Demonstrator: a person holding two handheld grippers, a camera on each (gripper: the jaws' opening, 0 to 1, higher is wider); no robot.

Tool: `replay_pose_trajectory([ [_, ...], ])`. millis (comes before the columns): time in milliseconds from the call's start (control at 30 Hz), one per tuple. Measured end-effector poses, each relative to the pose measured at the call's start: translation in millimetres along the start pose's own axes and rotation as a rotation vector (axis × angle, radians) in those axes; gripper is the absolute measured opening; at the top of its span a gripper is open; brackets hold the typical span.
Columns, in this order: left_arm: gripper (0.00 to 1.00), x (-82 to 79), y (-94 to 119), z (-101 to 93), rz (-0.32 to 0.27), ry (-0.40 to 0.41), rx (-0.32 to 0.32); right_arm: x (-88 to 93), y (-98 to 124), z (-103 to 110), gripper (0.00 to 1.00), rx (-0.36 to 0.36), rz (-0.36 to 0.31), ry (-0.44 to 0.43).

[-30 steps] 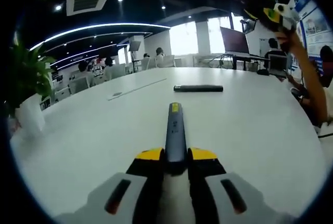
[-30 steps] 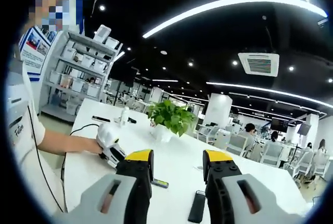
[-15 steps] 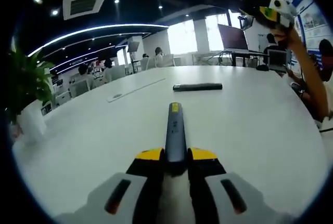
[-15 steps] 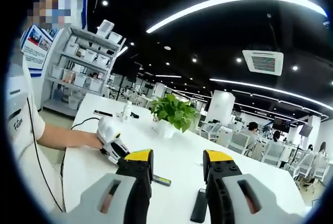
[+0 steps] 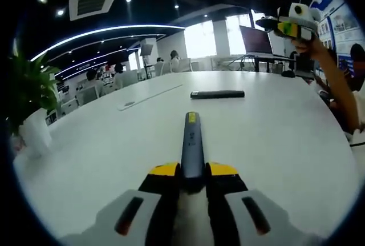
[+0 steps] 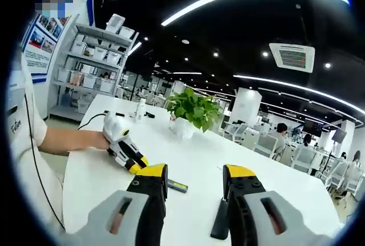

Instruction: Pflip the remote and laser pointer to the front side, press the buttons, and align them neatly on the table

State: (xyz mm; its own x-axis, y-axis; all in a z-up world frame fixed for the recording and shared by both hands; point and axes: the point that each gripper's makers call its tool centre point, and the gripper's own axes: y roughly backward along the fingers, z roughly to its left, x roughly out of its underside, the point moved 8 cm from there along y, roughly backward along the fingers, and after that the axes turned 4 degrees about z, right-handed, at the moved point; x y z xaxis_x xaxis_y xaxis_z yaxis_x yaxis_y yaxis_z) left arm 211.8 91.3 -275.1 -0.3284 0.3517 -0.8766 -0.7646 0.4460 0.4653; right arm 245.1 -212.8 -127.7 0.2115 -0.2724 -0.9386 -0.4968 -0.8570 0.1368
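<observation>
White table (image 5: 274, 143): left claw (image 5: 193, 170) clamped on pointer (image 5: 192, 140); right claw (image 6: 194, 177) held apart, raised, empty. Remote (image 5: 217, 94) lay well apart from pointer. Aligning appeared unfinished.

I can read nothing in either view. In the right gripper view a small dark mark sits on the sleeve (image 6: 12, 125) of the person's white shirt, but its letters are too small and blurred for me to make out. A blue and white poster (image 6: 39, 52) hangs beside the shelving there, carrying pictures and lines of print that I cannot resolve. In the left gripper view a blue and white board (image 5: 341, 23) stands at the right edge, its print equally illegible to me. The laser pointer (image 5: 192, 141) shows a yellow patch near its far end, with no lettering I can tell.
</observation>
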Motion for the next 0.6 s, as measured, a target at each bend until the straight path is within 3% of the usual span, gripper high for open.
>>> replay_pose_trajectory([
  [100,0.20,-0.9,-0.5,-2.3,0.001,0.000,0.012,-5.5,-6.5,0.4,0.41,-0.024,0.004,0.003],
  [233,0.20,0.1,-1.2,1.1,0.018,0.059,0.043,-10.8,-11.9,-1.2,0.41,-0.033,0.011,0.025],
  [333,0.20,-4.1,-2.2,9.5,0.072,0.043,0.037,-15.1,-22.5,-7.1,0.41,-0.088,0.028,0.047],
  [433,0.20,-4.3,-0.7,8.7,0.102,0.088,0.047,-14.7,-29.6,-13.7,0.41,-0.118,0.019,0.053],
  [467,0.20,-3.3,-1.0,9.6,0.112,0.126,0.055,-12.8,-30.7,-15.9,0.42,-0.138,0.022,0.069],
  [533,0.20,-3.6,-1.6,10.6,0.110,0.098,0.063,-7.3,-28.6,-21.0,0.42,-0.192,0.036,0.143],
  [600,0.20,-4.3,-2.5,12.4,0.119,0.100,0.066,-5.5,-25.7,-30.0,0.41,-0.183,0.030,0.155],
])
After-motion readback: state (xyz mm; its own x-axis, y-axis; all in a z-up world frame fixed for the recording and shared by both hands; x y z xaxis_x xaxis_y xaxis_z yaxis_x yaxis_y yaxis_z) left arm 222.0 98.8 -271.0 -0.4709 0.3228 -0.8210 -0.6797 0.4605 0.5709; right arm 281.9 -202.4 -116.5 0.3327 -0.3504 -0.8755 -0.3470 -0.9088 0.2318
